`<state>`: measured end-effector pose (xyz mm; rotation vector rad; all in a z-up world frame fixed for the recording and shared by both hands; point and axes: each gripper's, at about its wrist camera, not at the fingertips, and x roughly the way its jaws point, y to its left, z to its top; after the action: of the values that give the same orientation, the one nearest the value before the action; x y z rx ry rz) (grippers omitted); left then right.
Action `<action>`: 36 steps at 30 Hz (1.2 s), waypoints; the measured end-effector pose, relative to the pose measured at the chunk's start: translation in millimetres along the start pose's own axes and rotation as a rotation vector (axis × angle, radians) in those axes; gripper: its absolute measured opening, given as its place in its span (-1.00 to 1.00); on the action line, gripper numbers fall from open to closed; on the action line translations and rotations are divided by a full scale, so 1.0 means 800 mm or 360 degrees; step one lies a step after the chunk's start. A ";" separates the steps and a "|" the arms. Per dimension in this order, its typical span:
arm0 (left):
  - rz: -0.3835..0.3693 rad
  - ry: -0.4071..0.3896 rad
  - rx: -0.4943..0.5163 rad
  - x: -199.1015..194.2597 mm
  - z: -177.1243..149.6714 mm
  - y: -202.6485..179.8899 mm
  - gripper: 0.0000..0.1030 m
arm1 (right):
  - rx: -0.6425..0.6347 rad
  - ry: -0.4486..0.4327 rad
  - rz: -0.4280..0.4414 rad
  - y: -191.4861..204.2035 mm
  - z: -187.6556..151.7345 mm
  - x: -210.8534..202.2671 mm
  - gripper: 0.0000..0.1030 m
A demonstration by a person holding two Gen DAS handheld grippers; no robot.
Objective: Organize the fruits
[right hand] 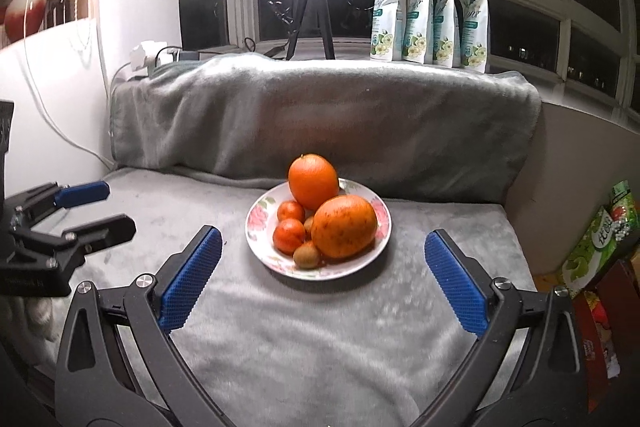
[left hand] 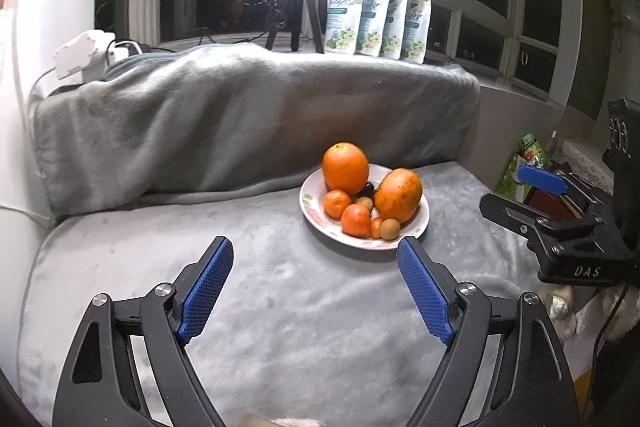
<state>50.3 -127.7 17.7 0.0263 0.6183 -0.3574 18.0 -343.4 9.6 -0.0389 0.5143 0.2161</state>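
Note:
A white flowered plate (left hand: 420, 223) (right hand: 258, 217) sits on a grey blanket. It holds a large orange (left hand: 345, 167) (right hand: 313, 180), a spotted orange mango (left hand: 399, 195) (right hand: 344, 226), small tangerines (left hand: 355, 220) (right hand: 289, 235) and a kiwi (left hand: 390, 229) (right hand: 307, 254). A dark fruit (left hand: 368, 190) lies between them. My left gripper (left hand: 315, 247) is open and empty, just short of the plate and left of it. My right gripper (right hand: 323, 239) is open and empty, its fingers wide on either side of the plate's near half. Each gripper shows in the other's view, the right (left hand: 532, 195) and the left (right hand: 90, 209).
The blanket (left hand: 240, 287) (right hand: 320, 339) covers a seat and a raised back. Several detergent pouches (left hand: 376, 15) (right hand: 430, 13) and a tripod (left hand: 298, 7) (right hand: 314, 15) with a ring light stand on the sill behind. Green boxes (right hand: 596, 243) sit at the right.

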 end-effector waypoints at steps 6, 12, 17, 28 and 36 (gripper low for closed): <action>0.0034 0.0011 -0.0034 -0.010 -0.008 0.008 0.64 | 0.0025 0.0006 -0.0008 0.004 -0.013 -0.006 1.00; 0.0058 0.0011 -0.0053 -0.017 -0.016 0.014 0.66 | 0.0070 0.0005 0.0004 0.002 -0.021 -0.012 1.00; 0.0056 0.0017 -0.0052 -0.018 -0.019 0.015 0.66 | 0.0081 0.0012 0.0007 0.002 -0.022 -0.012 1.00; 0.0062 0.0008 -0.0062 -0.021 -0.021 0.019 0.66 | 0.0123 0.0033 0.0017 0.003 -0.027 -0.008 1.00; 0.0056 0.0006 -0.0060 -0.022 -0.021 0.019 0.66 | 0.0131 0.0035 0.0022 0.005 -0.027 -0.009 1.00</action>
<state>32.7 -105.7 12.4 0.0015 0.6272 -0.3113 0.4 -343.2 -5.3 0.0426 0.5452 0.2080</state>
